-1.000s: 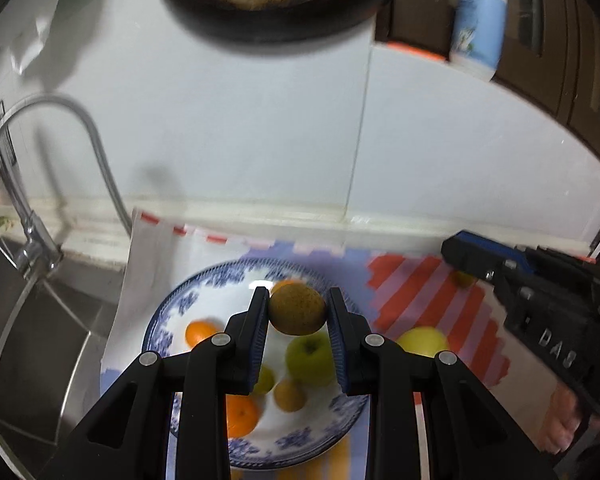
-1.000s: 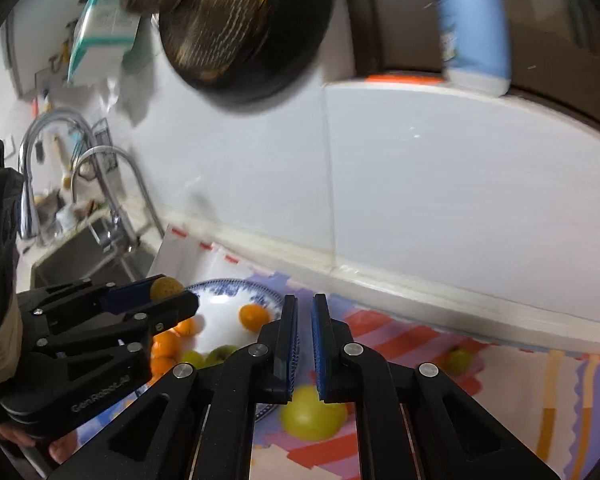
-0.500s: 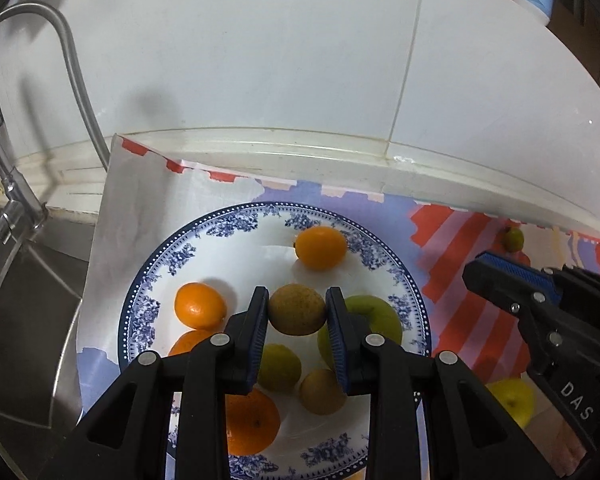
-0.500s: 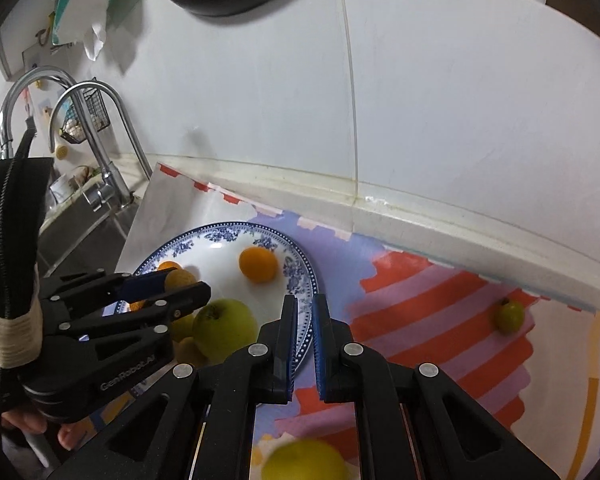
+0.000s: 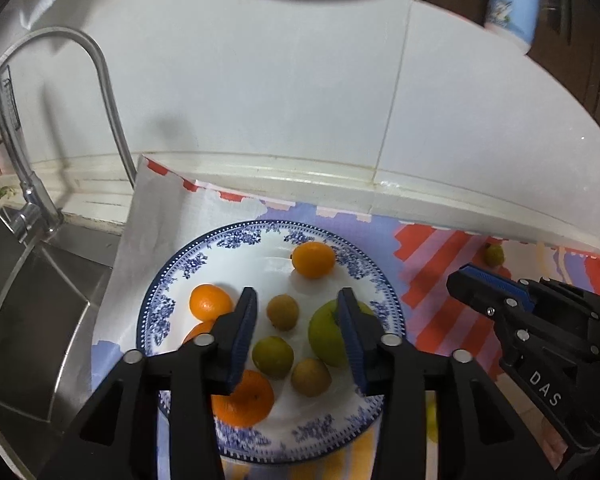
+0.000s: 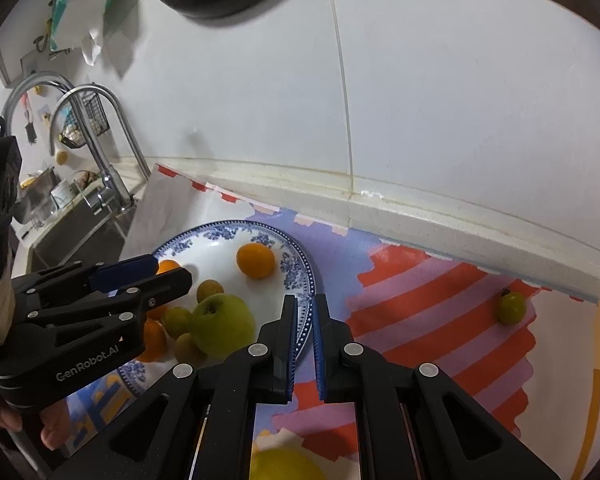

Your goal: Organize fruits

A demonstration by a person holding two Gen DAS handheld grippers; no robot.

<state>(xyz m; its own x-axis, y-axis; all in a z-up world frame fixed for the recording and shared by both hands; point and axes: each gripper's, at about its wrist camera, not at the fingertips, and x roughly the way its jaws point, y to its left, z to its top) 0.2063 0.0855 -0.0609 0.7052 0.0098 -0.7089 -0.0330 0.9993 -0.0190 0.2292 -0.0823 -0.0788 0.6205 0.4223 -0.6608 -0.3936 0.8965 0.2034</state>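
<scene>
Left gripper [image 5: 298, 312]: jaws just opened, pads apart, holding nothing.
Right gripper [image 6: 304, 312]: jaws closed, empty.
Brown fruit [image 5: 283, 312]: centre of frame, lying on the plate [image 5: 172, 280], long axis nearly upright in the picture.

Both tools are matte black plastic with blue ribbed pads and round silver screw heads. The left hand-held gripper [image 5: 298, 334] carries white "GenRobot.AI" lettering; the right hand-held gripper [image 6: 304, 340] shows "DAS".

Fruits on plate [image 5: 172, 280], plate on mat [image 5: 440, 280], sink [image 5: 40, 300] left, wall [image 5: 300, 100] behind
</scene>
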